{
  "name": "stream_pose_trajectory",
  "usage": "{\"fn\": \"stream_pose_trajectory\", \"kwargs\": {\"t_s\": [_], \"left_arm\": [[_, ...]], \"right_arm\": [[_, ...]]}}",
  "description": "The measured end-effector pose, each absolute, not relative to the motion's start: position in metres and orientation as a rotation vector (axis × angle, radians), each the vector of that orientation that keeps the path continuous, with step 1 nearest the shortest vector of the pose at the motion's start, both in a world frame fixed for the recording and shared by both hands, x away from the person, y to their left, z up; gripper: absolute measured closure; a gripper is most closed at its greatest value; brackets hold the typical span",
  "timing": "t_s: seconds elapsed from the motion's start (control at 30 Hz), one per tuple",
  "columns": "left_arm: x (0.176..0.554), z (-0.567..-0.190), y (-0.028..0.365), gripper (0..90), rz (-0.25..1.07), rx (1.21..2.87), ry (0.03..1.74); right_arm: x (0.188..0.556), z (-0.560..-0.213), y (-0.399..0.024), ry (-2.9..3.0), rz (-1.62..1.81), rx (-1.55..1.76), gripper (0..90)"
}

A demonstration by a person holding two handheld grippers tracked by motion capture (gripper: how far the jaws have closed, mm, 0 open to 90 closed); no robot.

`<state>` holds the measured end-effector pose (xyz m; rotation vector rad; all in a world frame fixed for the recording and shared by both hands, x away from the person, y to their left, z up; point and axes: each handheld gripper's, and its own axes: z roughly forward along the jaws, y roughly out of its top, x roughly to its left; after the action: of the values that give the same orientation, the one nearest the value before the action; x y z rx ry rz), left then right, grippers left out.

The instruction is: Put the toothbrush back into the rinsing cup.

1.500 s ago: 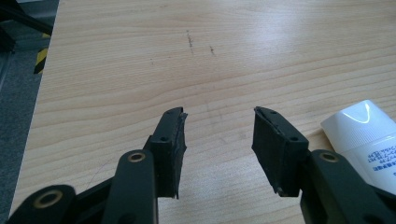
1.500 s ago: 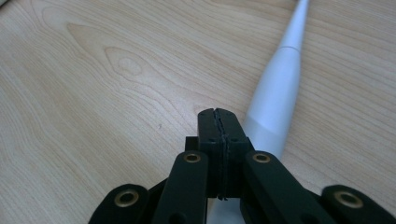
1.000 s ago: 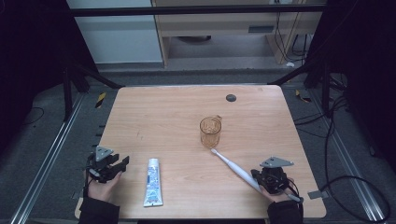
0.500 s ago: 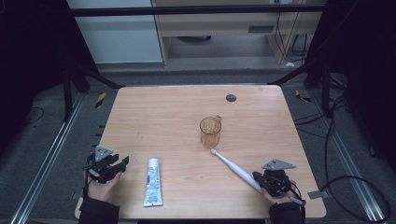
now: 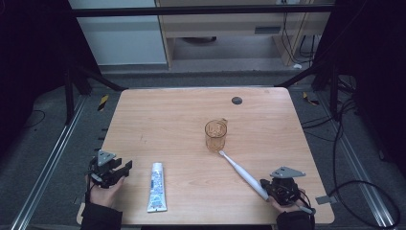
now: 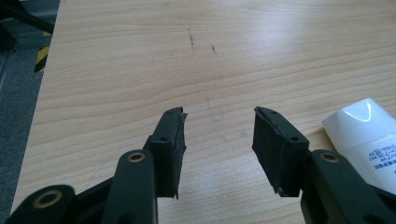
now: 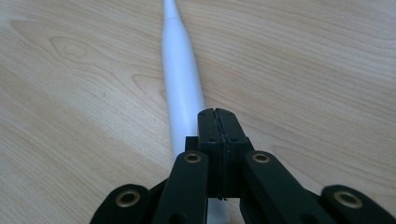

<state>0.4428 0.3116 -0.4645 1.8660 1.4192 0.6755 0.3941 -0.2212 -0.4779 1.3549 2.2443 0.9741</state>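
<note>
1. Left tool (image 5: 125,166), seen from the high view at the near left corner of the table (image 5: 172,120), held in a hand (image 5: 103,194). In the left gripper view its jaws stand well apart over bare wood with nothing between them (image 6: 217,140).
2. Toothpaste tube (image 5: 156,187): white with blue print, lying flat on the table just right of the left tool, long axis running away from the person, cap end toward the far side. In the left gripper view the cap (image 6: 362,123) sits just beside the right jaw, not touching it as far as I can tell.
3. Clear amber cup (image 5: 215,135): upright near the table's middle, handle on its far side.
4. Toothbrush (image 5: 242,172): white, lying flat on a diagonal; its thin end reaches the foot of the cup, its thick handle end runs to the right tool.
5. Right tool (image 5: 269,188), near right of the table. In the right gripper view its jaws are pressed fully together (image 7: 218,114), directly above the toothbrush handle (image 7: 182,79), which passes under them; no grip on it.
6. Small dark round spot (image 5: 236,100) at the far right of the table.
</note>
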Motion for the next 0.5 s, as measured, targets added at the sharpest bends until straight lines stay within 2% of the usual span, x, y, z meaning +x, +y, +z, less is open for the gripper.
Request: {"fn": "stream_pose_trajectory", "kwargs": {"t_s": [0.5], "left_arm": [[0.4429, -0.4648, 0.3121, 52.7, 0.675, 1.863, 1.422]], "right_arm": [[0.3880, -0.4781, -0.2186, 2.258, 0.969, 1.350, 89.9]]}}
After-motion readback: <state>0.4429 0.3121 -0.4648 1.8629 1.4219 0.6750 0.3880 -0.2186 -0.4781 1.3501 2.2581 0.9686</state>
